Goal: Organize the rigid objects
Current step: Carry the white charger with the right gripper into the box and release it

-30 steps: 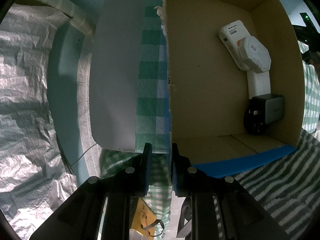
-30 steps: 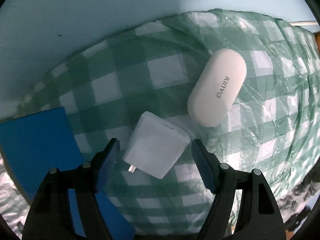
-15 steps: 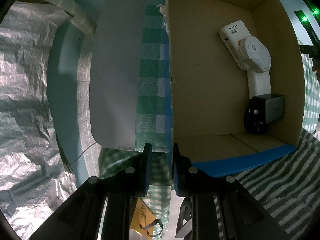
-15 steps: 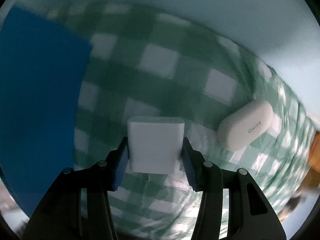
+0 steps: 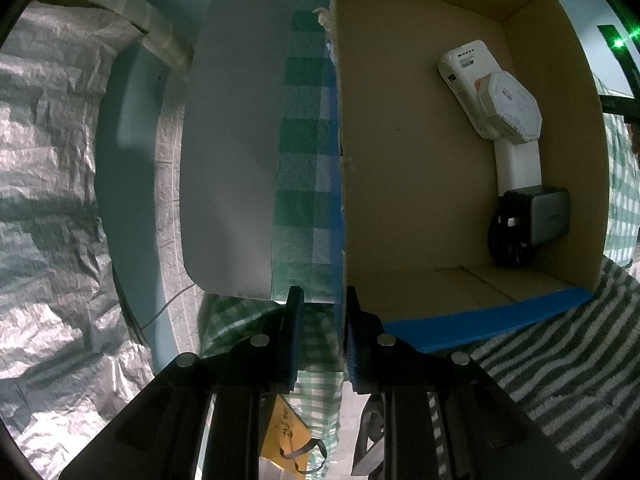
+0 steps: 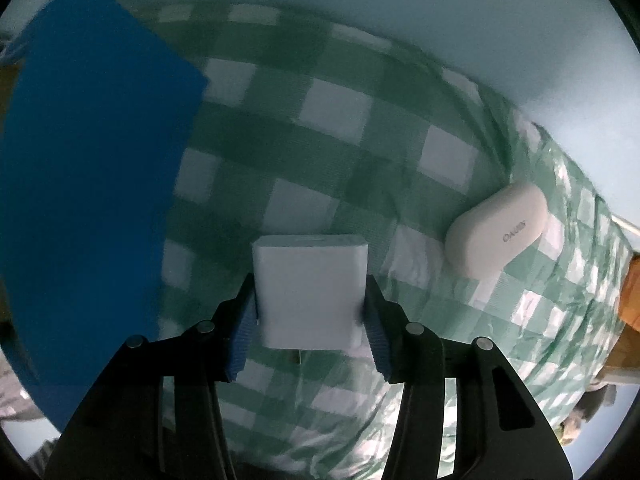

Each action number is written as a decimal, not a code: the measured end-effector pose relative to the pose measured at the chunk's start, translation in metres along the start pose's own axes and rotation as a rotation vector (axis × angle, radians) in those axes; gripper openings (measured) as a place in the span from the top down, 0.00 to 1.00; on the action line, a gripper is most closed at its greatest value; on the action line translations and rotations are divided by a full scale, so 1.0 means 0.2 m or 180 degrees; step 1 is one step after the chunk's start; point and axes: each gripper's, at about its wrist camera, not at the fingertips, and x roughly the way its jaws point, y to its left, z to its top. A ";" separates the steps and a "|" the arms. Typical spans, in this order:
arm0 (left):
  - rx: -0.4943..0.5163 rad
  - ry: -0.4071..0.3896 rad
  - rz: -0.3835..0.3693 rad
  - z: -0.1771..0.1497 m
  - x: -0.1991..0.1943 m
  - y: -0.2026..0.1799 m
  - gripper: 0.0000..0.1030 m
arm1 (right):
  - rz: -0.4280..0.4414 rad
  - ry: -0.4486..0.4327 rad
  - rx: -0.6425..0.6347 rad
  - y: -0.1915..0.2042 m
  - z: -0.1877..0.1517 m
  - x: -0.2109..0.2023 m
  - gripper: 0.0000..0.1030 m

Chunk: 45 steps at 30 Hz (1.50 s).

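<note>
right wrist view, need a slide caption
Right gripper clamps a white charger cube above green checked cloth, white oval case nearby.

In the left wrist view, the cardboard box (image 5: 420, 200) sat right of the cloth-covered board (image 5: 236, 140). Inside it, along its right wall, a power bank (image 5: 466, 76) lay under an octagonal pack (image 5: 510, 108), with a charger block (image 5: 550, 220) nearer the camera. In the right wrist view, the oval case (image 6: 496, 234) lay on the checked cloth (image 6: 340, 120) (right of the square adapter (image 6: 310, 288)).
</note>
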 end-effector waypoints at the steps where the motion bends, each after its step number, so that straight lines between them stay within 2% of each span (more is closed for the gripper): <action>1: 0.0001 -0.0003 0.0002 0.00 0.00 0.00 0.81 | 0.0024 -0.0019 -0.0031 -0.01 -0.04 -0.04 0.52; 10: 0.0012 -0.0015 0.0002 -0.01 0.00 0.01 0.81 | 0.0148 -0.0222 -0.0307 0.07 -0.11 -0.35 0.52; 12: 0.0013 -0.0019 -0.0007 -0.01 -0.01 0.01 0.81 | 0.0167 -0.0273 -0.0361 0.06 -0.27 -0.42 0.52; 15: 0.0018 -0.0021 -0.0003 -0.01 -0.01 0.01 0.81 | 0.0211 -0.0329 -0.0462 0.05 -0.25 -0.49 0.52; 22: 0.0038 -0.0025 -0.0001 0.00 -0.01 0.00 0.81 | 0.0343 -0.0453 -0.0739 0.28 -0.19 -0.69 0.52; 27: 0.0044 -0.0032 0.0001 0.00 -0.01 0.00 0.81 | 0.0372 -0.0457 -0.1023 0.46 -0.20 -0.63 0.52; 33: 0.0041 -0.0039 -0.0004 0.00 -0.01 0.00 0.81 | 0.0348 -0.0295 -0.1319 0.65 -0.24 -0.51 0.52; 45: 0.0049 -0.0041 -0.0004 0.00 -0.01 -0.01 0.81 | 0.0240 -0.0059 -0.1480 0.78 -0.28 -0.31 0.52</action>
